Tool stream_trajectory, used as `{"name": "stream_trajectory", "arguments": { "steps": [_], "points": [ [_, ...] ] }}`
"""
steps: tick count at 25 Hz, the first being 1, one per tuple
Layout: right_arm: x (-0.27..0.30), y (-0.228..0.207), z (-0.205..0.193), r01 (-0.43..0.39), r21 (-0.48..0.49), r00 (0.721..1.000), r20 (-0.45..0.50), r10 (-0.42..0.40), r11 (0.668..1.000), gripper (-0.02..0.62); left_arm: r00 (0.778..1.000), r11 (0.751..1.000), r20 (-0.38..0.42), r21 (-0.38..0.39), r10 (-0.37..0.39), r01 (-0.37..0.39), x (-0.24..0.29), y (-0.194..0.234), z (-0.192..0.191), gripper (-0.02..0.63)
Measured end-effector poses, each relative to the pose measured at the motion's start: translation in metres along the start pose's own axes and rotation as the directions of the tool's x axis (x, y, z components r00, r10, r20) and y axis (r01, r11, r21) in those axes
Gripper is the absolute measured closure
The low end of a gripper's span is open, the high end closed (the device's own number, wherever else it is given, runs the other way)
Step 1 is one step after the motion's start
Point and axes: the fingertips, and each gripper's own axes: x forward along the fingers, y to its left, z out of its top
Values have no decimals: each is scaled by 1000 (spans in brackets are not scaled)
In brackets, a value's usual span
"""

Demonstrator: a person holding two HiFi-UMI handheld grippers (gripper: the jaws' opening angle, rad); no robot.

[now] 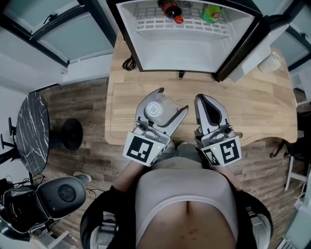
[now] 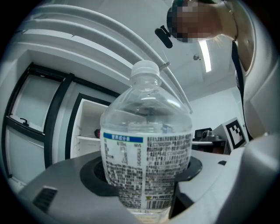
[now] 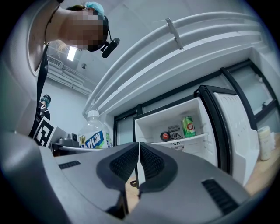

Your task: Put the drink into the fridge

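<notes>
Head view: beyond the held bottle (image 1: 156, 109), fridge (image 1: 184, 54) holds can (image 1: 212, 13), perhaps cola (image 1: 171, 9).

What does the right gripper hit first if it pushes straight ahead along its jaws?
Probably the open white mini fridge, near the lower front edge of its opening. Only light wooden tabletop lies between it and the shut, empty right gripper. Depth and height are hard to judge.

Wooden table (image 1: 272, 112): open fridge (image 1: 184, 53), black cable (image 1: 129, 63) on it.
</notes>
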Motion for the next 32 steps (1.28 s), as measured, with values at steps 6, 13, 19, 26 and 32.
{"name": "stream_trajectory", "arguments": {
  "steps": [6, 13, 19, 26, 32],
  "points": [
    [-7, -11, -4, 48, -16, 999, -15, -48, 999, 565, 1000, 1000, 4, -13, -26, 26, 13, 3, -14, 273],
    [-4, -34, -8, 71, -34, 997, -31, -72, 997, 565, 999, 999, -20, -10, -33, 32, 45, 14, -29, 273],
    [11, -59, -10, 57, -32, 998, -39, -59, 998, 565, 1000, 999, -11, 32, -4, 4, 82, 33, -36, 273],
    [26, -82, -18, 39, -21, 998, -56, -40, 999, 565, 999, 999, -35, 39, 13, -12, 120, 49, -52, 273],
    [27, -98, -20, 47, -25, 996, -79, -49, 999, 565, 999, 998, -44, 50, 29, -26, 150, 67, -71, 273]
  ]
}}
